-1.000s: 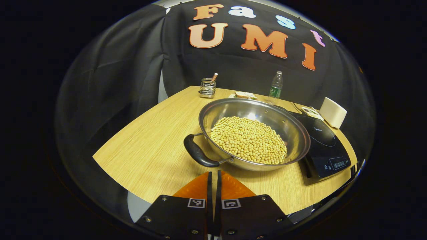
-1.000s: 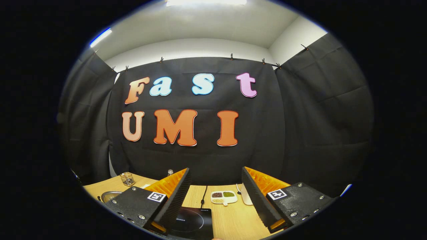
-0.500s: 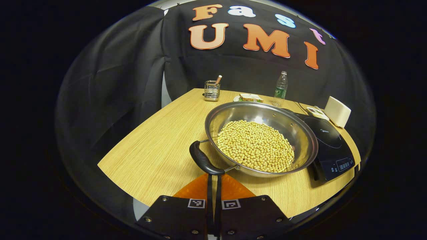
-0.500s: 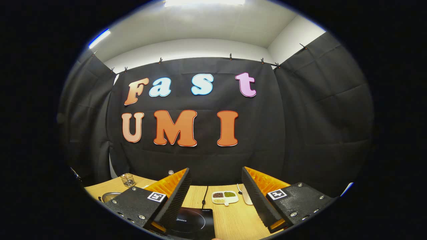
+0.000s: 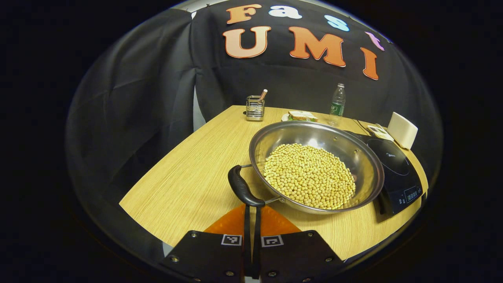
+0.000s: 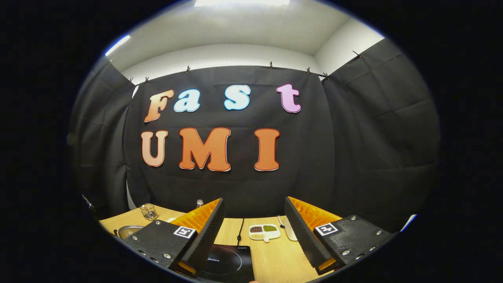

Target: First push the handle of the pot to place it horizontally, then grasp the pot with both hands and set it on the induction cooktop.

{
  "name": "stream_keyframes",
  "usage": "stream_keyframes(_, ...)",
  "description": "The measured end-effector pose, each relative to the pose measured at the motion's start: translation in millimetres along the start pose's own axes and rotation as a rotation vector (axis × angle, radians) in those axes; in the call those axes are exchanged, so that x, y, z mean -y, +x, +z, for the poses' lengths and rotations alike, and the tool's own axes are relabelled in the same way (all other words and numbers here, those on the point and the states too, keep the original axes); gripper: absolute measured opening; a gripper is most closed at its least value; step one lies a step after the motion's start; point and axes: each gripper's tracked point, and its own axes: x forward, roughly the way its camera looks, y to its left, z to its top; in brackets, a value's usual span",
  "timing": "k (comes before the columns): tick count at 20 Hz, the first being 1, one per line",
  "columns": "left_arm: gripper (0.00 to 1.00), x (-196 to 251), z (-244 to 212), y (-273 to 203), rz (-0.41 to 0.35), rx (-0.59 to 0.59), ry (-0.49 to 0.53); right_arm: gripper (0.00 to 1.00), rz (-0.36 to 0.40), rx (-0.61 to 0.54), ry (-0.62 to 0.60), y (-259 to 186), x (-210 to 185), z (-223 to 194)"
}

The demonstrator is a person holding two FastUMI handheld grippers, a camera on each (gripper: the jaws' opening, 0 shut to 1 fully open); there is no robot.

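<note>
A steel pot (image 5: 355, 153) full of yellow beans (image 5: 310, 175) sits on the wooden table (image 5: 188, 177), its right rim over the black induction cooktop (image 5: 395, 169). Its black handle (image 5: 240, 189) points toward the near left. My left gripper (image 5: 251, 208) is shut with nothing between the fingers, its tips right against the near end of that handle. In the right gripper view my right gripper (image 6: 254, 214) stands open and level above the cooktop (image 6: 226, 265), nothing between its fingers. A sliver of the pot's rim (image 6: 126, 230) shows at the far left there.
At the table's back stand a wire holder (image 5: 255, 107), a plate with a sandwich (image 5: 300, 115), a water bottle (image 5: 337, 103) and a white box (image 5: 402, 129). A small divided dish of beans (image 6: 264, 232) lies behind the cooktop, beside a power cord (image 6: 239, 232).
My left gripper has come forward and to the left until its shut tips meet the pot's handle; the pot has drifted right in its view. The right gripper has hardly moved.
</note>
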Motion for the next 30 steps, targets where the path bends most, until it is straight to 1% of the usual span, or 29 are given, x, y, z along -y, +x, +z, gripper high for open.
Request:
stream_keyframes(7,0.03,-14.2,13.8,18.2,-0.001,0.008,-0.009,0.95,-0.004,-0.013,-0.004,2.5,-7.6,-6.5)
stream_keyframes(14,0.03,-30.6,27.7,42.9,-0.018,0.012,-0.06,0.95,-0.02,-0.012,-0.002,1.9,-10.3,-5.7)
stream_keyframes(16,0.04,-33.8,32.3,48.3,-0.013,0.019,-0.044,0.95,-0.029,-0.012,-0.002,1.2,-10.7,-5.1)
stream_keyframes(21,0.03,-38.7,41.8,55.6,-0.016,0.028,-0.007,0.95,-0.039,-0.015,0.004,-1.2,-11.7,-8.3)
stream_keyframes(28,0.02,-42.7,51.7,68.2,-0.041,0.035,-0.013,0.95,-0.033,-0.035,0.015,1.1,-25.1,-16.4)
stream_keyframes(29,0.04,-43.1,54.6,70.0,-0.045,0.035,-0.017,0.95,-0.031,-0.037,0.016,1.1,-26.8,-17.6)
stream_keyframes(30,0.02,-42.7,54.9,73.0,-0.049,0.033,-0.022,0.95,-0.031,-0.039,0.018,0.5,-28.2,-18.4)
